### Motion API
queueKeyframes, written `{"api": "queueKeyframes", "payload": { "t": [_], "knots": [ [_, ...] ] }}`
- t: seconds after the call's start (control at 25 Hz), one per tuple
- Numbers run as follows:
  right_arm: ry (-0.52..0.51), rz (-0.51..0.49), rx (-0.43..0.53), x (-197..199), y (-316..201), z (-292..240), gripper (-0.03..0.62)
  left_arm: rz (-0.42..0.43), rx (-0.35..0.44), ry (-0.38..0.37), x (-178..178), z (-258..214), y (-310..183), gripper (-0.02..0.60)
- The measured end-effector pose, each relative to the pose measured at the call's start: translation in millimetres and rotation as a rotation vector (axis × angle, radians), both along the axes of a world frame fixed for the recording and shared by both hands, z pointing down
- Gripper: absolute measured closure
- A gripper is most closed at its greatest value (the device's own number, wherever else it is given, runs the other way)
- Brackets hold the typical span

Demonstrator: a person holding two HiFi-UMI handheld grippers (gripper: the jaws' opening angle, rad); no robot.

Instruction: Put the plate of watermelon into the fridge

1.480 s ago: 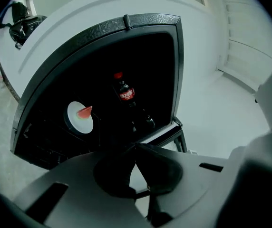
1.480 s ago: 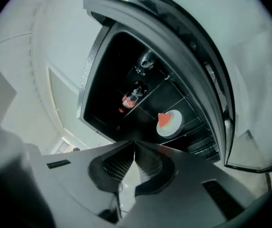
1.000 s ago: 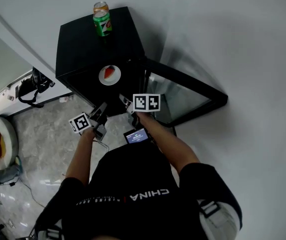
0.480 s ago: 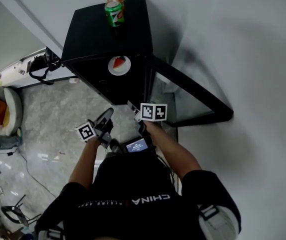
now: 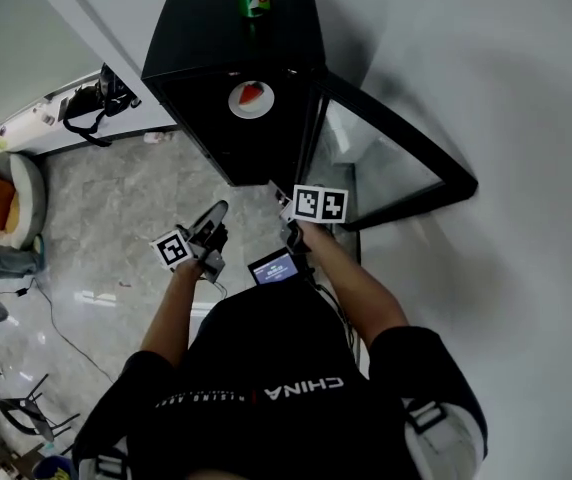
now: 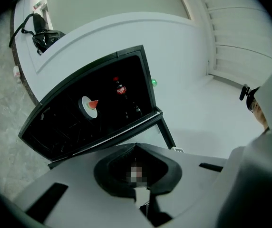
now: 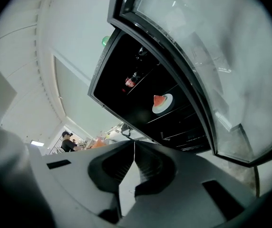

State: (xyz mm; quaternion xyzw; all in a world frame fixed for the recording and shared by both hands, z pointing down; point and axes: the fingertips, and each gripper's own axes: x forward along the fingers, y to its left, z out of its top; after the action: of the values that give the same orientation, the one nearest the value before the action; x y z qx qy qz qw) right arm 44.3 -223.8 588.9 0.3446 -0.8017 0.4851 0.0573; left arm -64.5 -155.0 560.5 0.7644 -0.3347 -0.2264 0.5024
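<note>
Meeting tip to tip on nothing, the jaws of the left gripper (image 6: 136,146) and the right gripper (image 7: 134,143) were clenched and empty. The plate of watermelon (image 5: 251,99) sat on a shelf inside the fridge (image 5: 216,38), well apart from both. The door (image 5: 396,173) stood open at the right; a hard shove could slam it and jolt the plate.

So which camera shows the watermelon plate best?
The right gripper view: the watermelon plate sits plainly on a shelf inside the open fridge. The head view shows it small, from above; the left gripper view shows it small and tilted.
</note>
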Motion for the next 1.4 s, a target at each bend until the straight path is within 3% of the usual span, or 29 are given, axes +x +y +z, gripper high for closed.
{"api": "queueKeyframes", "payload": {
  "t": [0.2, 0.32, 0.64, 0.92, 1.2, 1.4],
  "knots": [
    [0.03, 0.059, 0.013, -11.8, 33.4, -1.4, 0.576, 0.065, -0.05, -0.173, -24.1, 25.3, 55.0, 0.569],
    [0.046, 0.084, 0.028, -18.9, 63.0, -3.0, 0.577, 0.095, -0.041, -0.232, -38.3, 32.4, 90.3, 0.569],
    [0.113, 0.133, 0.028, -21.6, 180.2, 5.5, 0.576, 0.257, 0.065, -0.228, -33.3, 31.6, 200.8, 0.569],
    [0.198, 0.101, 0.041, -15.1, 275.0, 11.6, 0.576, 0.257, 0.032, -0.297, -28.1, 56.1, 274.0, 0.569],
    [0.159, 0.075, 0.065, 10.8, 294.2, -3.6, 0.577, 0.265, 0.058, -0.293, -2.3, 37.2, 289.9, 0.569],
    [0.201, -0.005, 0.142, 21.7, 297.5, -18.2, 0.577, 0.281, 0.148, -0.384, 24.9, 11.9, 281.0, 0.569]
  ]
}}
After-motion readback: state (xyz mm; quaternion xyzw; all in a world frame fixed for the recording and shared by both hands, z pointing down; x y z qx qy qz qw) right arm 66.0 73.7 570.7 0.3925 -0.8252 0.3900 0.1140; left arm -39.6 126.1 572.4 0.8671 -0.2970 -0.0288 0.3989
